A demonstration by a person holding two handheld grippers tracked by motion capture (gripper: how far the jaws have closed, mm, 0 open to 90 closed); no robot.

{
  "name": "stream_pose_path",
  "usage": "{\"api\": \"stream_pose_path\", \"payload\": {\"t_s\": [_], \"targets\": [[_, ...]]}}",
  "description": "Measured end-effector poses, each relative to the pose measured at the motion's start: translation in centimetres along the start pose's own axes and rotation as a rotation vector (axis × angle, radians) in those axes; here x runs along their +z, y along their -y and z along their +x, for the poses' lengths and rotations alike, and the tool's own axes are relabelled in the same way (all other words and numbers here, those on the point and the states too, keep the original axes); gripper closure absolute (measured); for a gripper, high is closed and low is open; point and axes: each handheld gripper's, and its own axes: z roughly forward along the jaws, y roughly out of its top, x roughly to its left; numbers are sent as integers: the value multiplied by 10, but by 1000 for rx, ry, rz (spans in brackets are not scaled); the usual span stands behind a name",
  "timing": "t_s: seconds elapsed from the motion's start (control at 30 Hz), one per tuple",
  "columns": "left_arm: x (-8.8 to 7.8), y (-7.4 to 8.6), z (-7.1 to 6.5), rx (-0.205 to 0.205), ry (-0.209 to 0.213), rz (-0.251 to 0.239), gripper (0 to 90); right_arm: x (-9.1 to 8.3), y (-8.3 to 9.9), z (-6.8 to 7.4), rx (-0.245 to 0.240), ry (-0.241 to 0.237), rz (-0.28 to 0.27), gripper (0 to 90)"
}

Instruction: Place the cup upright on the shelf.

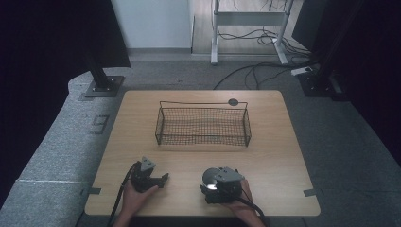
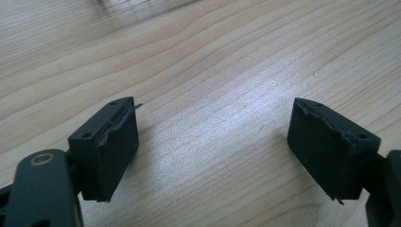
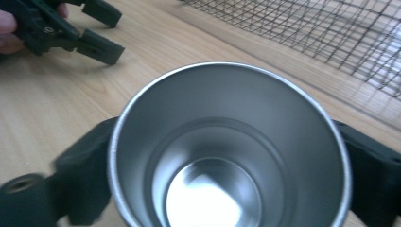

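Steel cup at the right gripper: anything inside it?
Nothing to see inside the shiny round steel cup: the right gripper view looks down its open mouth to bare stepped walls and a bright, reflective bottom. The near inner wall is out of frame, and the wooden table under the cup is covered.

No lettering, label, brand mark or number can be read in any of the three views (the pictures are dim and soft, which does not help).
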Motion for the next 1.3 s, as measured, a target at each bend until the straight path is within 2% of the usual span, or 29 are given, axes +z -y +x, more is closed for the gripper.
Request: {"api": "stream_pose_path", "payload": {"t_s": [0.27, 0.43, 0.87, 1.3], "targets": [[0, 0, 0, 0, 0, 0, 173, 0, 1, 1, -20, 9, -13, 132], [0, 0, 0, 0, 0, 0, 173, 0, 1, 1, -38, -5, -17, 135], [0, 0, 0, -1, 0, -1, 173, -5, -1, 2, -24, -15, -35, 136], [0, 0, 0, -1, 0, -1, 173, -17, -8, -6, -15, -3, -69, 136]]}}
